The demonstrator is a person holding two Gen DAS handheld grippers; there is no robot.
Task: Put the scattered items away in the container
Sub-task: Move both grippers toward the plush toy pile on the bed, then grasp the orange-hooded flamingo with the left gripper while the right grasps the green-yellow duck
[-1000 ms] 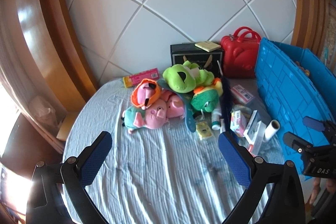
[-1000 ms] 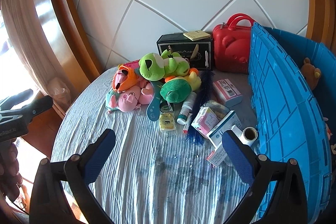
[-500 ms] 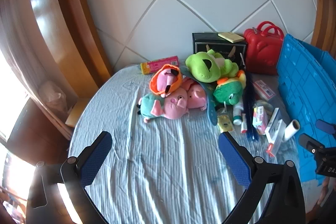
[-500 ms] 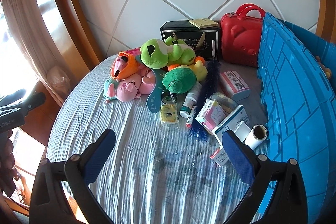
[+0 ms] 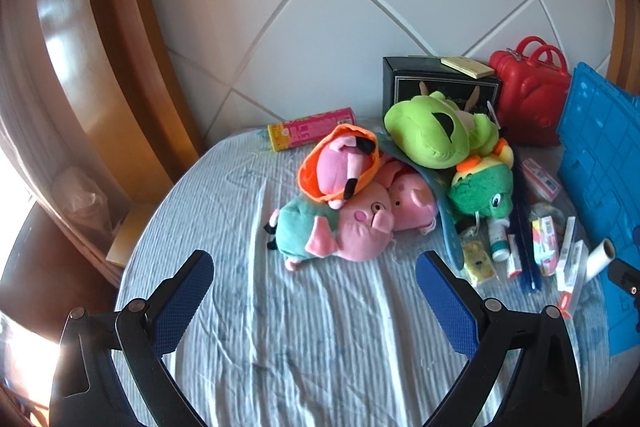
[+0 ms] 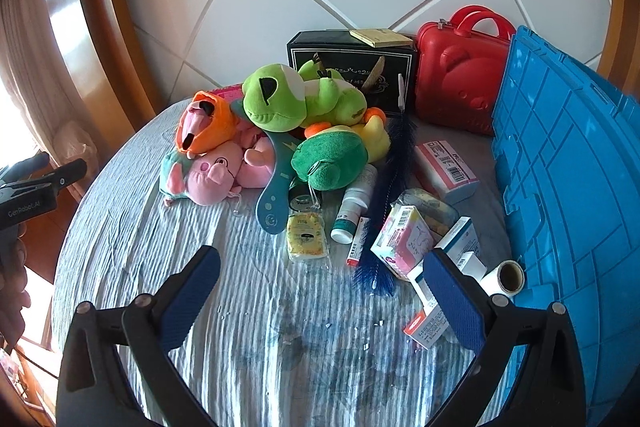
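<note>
Left gripper (image 5: pixel 314 289) and right gripper (image 6: pixel 320 291): jaws spread wide, holding nothing, above the striped cloth (image 6: pixel 224 307). Left unit's body reads "GenRobot.AI". Toy pile (image 6: pixel 280 131) sits mid-cloth: two green plushes, two pink pigs, one orange-hooded. Boxes (image 6: pixel 404 239) lie beside the blue crate (image 6: pixel 568 187), cut off right. Box labels unreadable.

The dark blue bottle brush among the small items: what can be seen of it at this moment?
The bottle brush is long, thin and dark blue, with bristles that look fuzzy along its whole visible length. It lies flat on the striped cloth, running from the black box toward the camera. The yellow plush and white bottle flank its left side; its near tip sits beside the pink carton. Neither gripper touches it.
</note>
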